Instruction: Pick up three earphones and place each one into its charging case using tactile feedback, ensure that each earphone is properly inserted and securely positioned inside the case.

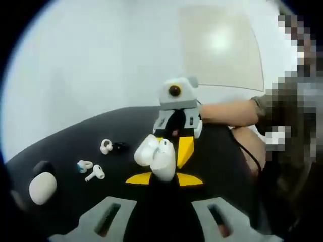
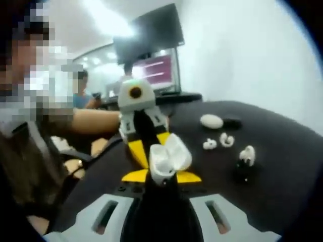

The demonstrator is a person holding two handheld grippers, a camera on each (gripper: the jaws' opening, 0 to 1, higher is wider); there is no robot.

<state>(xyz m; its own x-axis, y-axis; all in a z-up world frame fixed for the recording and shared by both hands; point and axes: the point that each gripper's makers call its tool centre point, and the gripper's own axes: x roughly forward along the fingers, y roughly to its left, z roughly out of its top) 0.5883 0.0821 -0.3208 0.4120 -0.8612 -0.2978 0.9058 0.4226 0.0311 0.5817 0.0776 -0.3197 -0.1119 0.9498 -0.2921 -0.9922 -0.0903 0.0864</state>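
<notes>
A white charging case (image 1: 157, 157) with its lid open is held up over the black table (image 1: 65, 146). The yellow tips of my left gripper (image 1: 164, 178) press on its base from both sides. The case (image 2: 167, 160) also sits between the yellow tips of my right gripper (image 2: 161, 176), which closes on it from the opposite side. Each gripper faces the other across the case. Loose on the table lie a blue-tipped earphone (image 1: 84, 166), a stemmed white earphone (image 1: 96, 174) and a white clip-shaped earphone (image 1: 106, 146). Two small white earphones (image 2: 209, 144) (image 2: 227, 139) show in the right gripper view.
A closed white oval case (image 1: 43, 187) (image 2: 211, 121) lies beside a black object (image 1: 44, 166) (image 2: 232, 122). Another white piece rests on a black case (image 2: 245, 161). A person's arm (image 1: 227, 112) (image 2: 93, 121) reaches in behind the grippers. Monitors (image 2: 151, 50) stand beyond the table's far edge.
</notes>
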